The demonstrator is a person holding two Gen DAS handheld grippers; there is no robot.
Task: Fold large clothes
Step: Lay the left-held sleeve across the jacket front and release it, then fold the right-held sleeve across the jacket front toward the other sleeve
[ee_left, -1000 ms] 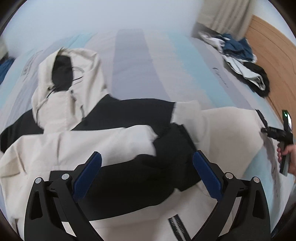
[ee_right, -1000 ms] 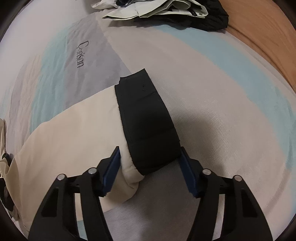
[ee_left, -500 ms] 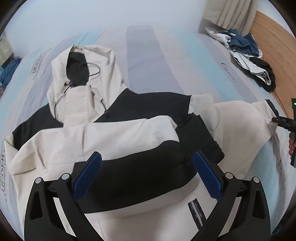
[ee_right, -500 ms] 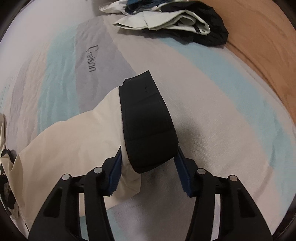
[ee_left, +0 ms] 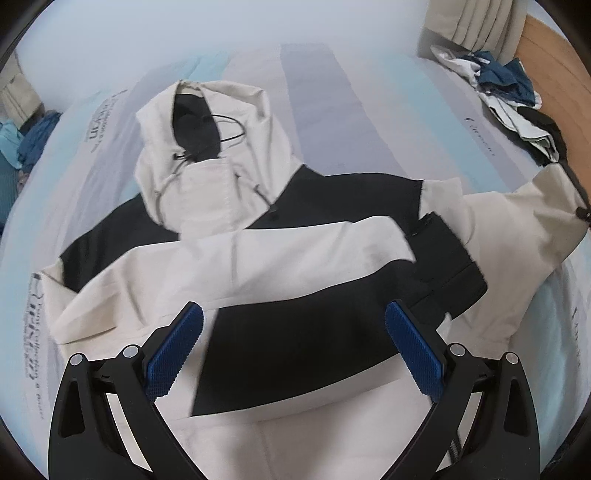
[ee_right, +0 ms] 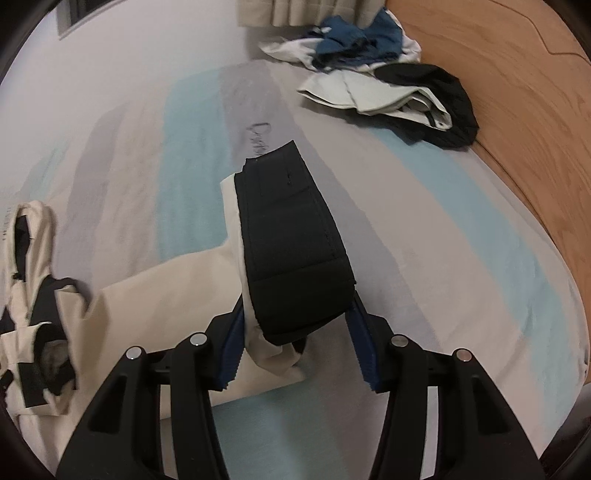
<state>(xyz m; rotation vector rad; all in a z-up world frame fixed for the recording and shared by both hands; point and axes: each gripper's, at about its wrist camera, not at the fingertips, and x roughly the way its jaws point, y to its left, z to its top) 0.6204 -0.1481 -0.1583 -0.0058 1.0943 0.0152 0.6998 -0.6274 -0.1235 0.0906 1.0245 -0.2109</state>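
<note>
A cream and black hooded jacket (ee_left: 280, 258) lies face up on the bed, hood (ee_left: 207, 155) at the far end. One sleeve is folded across its chest, black cuff (ee_left: 447, 266) to the right. My left gripper (ee_left: 293, 314) hovers open above the black chest band with nothing between its pads. The other sleeve (ee_left: 524, 229) stretches out to the right and rises off the sheet. In the right wrist view my right gripper (ee_right: 295, 314) is shut on this sleeve's black cuff (ee_right: 291, 240), which stands up between the blue pads with cream fabric (ee_right: 166, 295) trailing left.
The bed carries a striped grey, blue and beige sheet (ee_right: 443, 229). A pile of other clothes (ee_right: 388, 81) lies at the far right corner by the wooden headboard (ee_right: 517, 110). Curtains (ee_right: 303, 11) hang behind. More blue clothing (ee_left: 29, 140) sits off the left side.
My right gripper has risen with the cuff, lifting the sleeve off the sheet, and has slipped out of the left wrist view. The left gripper has drawn back, so more of the jacket shows.
</note>
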